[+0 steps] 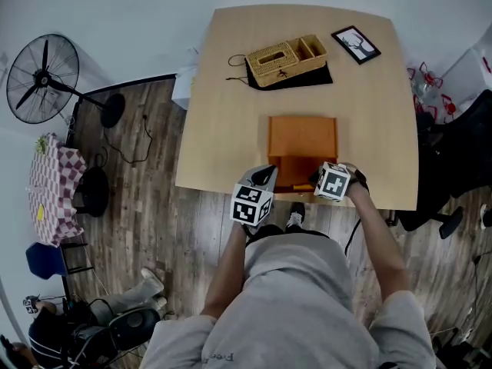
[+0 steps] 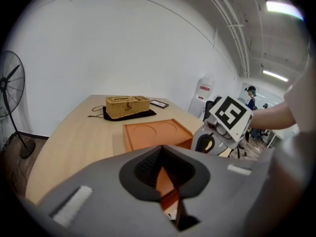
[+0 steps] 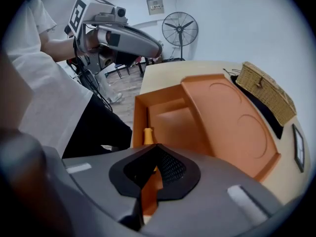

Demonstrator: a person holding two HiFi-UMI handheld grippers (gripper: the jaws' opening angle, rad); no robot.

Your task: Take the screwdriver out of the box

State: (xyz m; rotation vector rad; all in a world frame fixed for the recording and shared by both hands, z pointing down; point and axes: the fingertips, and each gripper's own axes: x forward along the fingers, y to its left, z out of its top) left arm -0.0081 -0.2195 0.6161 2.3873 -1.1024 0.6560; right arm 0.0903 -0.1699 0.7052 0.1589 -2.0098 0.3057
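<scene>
I'm reading both tongs as closed and empty: right gripper point(image 3: 155, 164) is hanging over the open box point(image 3: 217, 117), left gripper point(image 2: 163, 167) at the box's near corner. Screwdriver point(image 3: 147, 134) is lying inside the box, along its side wall.

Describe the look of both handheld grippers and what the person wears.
Both the left gripper and the right gripper have smooth grey moulded bodies, black ribbed pads and small white strips. Each carries a white cube with black square markers. The person wears a light grey short-sleeved T-shirt.
</scene>
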